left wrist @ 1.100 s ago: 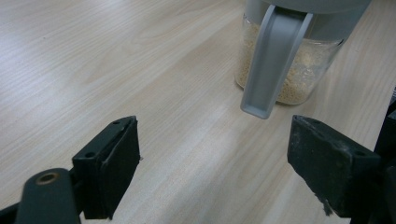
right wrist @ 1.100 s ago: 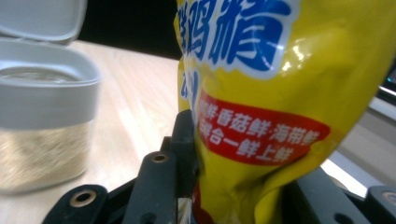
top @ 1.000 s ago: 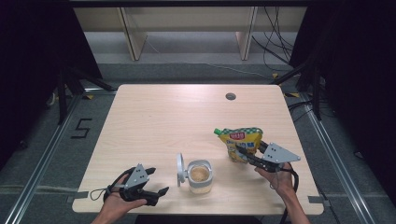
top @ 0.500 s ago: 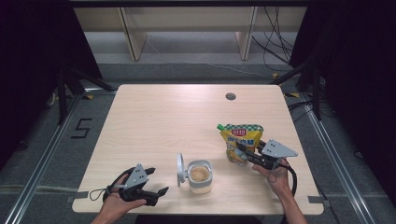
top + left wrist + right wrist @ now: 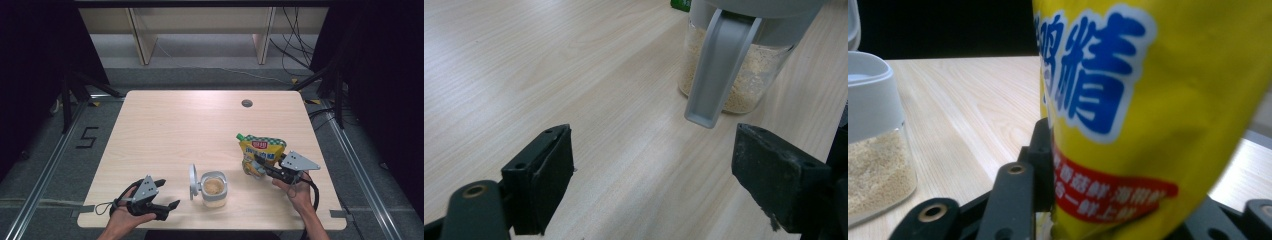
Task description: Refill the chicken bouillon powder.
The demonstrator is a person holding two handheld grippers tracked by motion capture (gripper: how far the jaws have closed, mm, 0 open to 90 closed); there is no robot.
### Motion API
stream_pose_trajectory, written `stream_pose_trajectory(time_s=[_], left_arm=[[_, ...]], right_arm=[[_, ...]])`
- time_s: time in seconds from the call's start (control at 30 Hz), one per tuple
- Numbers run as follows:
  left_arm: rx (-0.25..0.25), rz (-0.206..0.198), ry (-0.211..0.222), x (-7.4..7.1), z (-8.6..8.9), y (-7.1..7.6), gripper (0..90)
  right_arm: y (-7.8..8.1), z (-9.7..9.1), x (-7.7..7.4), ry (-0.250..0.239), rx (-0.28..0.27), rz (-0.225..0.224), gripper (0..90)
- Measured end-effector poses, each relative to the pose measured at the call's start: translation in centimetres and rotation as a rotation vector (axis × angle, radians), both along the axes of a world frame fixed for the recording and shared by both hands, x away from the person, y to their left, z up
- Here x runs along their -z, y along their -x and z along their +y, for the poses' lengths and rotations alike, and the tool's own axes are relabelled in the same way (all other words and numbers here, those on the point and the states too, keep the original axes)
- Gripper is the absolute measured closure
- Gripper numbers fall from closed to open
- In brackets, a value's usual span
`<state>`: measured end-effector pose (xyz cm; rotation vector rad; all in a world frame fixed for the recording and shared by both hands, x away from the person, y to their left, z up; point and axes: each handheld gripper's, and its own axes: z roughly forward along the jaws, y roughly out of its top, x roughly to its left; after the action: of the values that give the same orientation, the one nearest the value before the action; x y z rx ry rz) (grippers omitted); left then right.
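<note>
Nearest, the left gripper (image 5: 167, 206) rests wide open and empty by the near edge, clear of the jar (image 5: 214, 189), whose lid is swung open to the left, ready for filling. To the right, the right gripper (image 5: 258, 163) has the pouch (image 5: 260, 152) between its jaws, which have just been opening. Beyond, the table (image 5: 190, 120) lies bare.

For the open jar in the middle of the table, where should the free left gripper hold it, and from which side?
Grip the jar low on its clear body, probably from the person's side with one finger on each flank. Its lid stands open on the left, and a grey tab hangs down that wall, so coming from there would hit them. The left gripper is open nearby.
</note>
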<state>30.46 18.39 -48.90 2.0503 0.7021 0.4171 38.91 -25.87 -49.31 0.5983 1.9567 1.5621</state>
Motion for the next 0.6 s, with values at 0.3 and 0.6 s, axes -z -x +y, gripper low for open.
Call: stream_pose_trajectory(time_s=[0.3,0.6], left_arm=[[-0.008,-0.004,-0.001,-0.1,0.1,0.0,16.6],[-0.015,0.019,0.024,0.0,0.0,0.1,16.6]], right_arm=[[0.9,-0.3,-0.6,-0.023,0.052,0.044,48.6],[2.1,-0.3,-1.5,0.014,0.111,0.093,34.4]])
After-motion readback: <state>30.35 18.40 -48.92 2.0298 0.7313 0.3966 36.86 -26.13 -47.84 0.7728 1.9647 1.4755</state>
